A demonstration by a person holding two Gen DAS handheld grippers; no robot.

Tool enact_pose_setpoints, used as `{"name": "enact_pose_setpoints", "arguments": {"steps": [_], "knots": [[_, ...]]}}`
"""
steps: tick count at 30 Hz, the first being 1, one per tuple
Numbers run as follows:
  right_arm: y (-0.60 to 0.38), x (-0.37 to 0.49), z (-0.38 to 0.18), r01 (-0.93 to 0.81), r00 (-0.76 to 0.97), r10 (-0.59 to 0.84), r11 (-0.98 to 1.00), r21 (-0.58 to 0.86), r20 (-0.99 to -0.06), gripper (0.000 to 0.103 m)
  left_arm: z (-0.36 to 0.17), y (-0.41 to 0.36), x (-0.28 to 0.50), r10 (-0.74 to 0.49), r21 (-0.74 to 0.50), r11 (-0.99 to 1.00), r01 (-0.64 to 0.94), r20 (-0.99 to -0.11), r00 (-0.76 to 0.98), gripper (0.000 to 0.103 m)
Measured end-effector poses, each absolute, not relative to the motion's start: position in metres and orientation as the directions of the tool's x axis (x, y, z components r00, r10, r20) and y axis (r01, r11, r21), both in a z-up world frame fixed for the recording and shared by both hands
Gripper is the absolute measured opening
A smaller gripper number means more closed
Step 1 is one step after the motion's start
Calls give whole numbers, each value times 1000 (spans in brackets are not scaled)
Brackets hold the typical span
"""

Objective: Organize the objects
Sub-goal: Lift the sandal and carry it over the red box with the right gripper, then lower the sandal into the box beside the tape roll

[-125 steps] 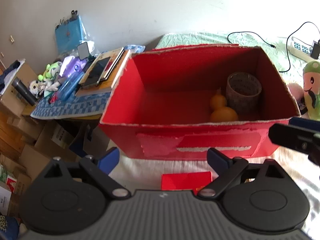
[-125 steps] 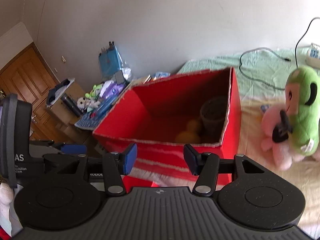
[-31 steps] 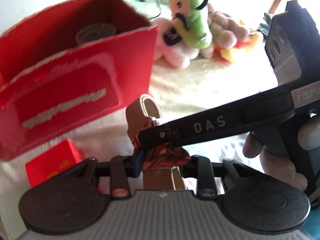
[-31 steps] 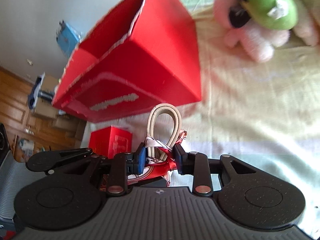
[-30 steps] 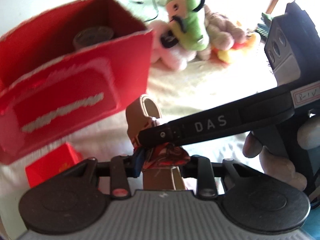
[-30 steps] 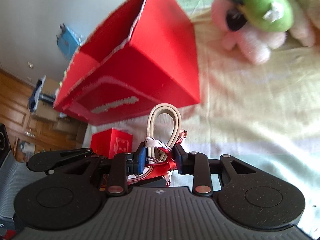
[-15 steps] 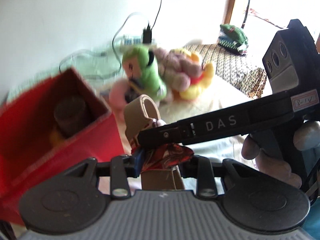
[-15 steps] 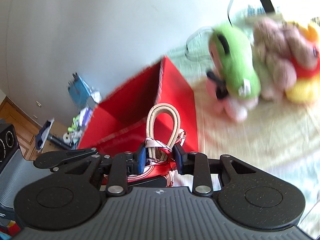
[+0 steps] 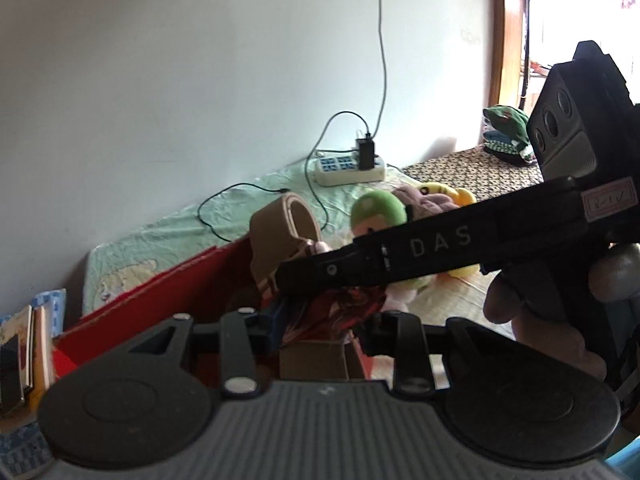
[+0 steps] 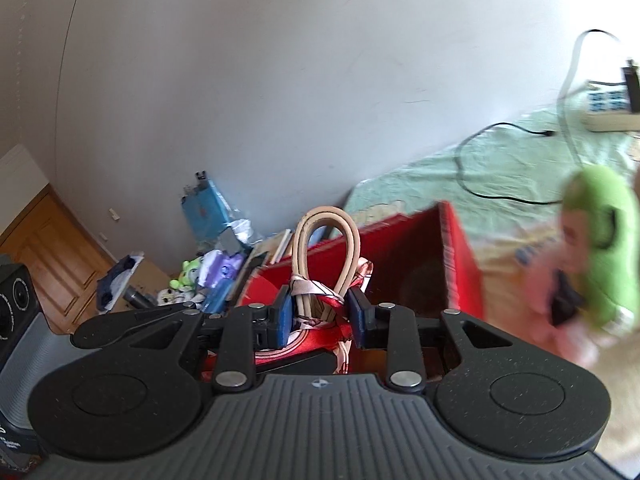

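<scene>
Both the left gripper (image 9: 326, 326) and right gripper (image 10: 318, 316) are clamped on the scarf-wrapped handbag handle (image 10: 326, 248); keep them level and centred over the red box (image 10: 404, 264), frame centre, before release.

Black tool (image 10: 320, 316), blue pads (image 10: 283, 314)

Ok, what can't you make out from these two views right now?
- Red box interior: dark in the right wrist view; hidden behind the left gripper in the left wrist view.
- Bag body: only its beige handles show clearly.
- Green plush: blurred, right wrist view.
</scene>
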State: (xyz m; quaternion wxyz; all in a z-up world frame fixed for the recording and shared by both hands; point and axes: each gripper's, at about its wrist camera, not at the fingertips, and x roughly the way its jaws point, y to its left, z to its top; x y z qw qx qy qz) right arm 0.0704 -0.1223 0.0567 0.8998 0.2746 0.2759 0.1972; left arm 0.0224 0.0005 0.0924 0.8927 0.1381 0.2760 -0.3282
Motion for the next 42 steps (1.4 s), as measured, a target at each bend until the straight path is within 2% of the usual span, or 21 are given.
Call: {"name": "enact_pose_setpoints", "arguments": {"steps": [7,13,18,27,35,42], "knots": [[-83,126,49,-194,687,537,785,589,-490,32,86,45,68,-444,23,815,579,-617,649,30],[-59,164,27,-166,570,521,830,533,-635,32,53,56,100,-376,18,842,539,-696,612,30],[-48,190,4,-128,459,502,854,504,-733,31,21,57,120,-366,-45,850,524,-767,527,30],[-37,206,-16,-106,368,451,889,446,-813,31,-2,58,141,-351,-73,849,524,-818,455,30],[-37,206,-18,-63,355,402,911,407,-844,31,-19,67,158,-319,-114,881,460,-860,398,40],[-42,207,-21,-26,348,390,913,407,-853,32,-18,64,158,-285,-80,890,449,-866,411,59]]}}
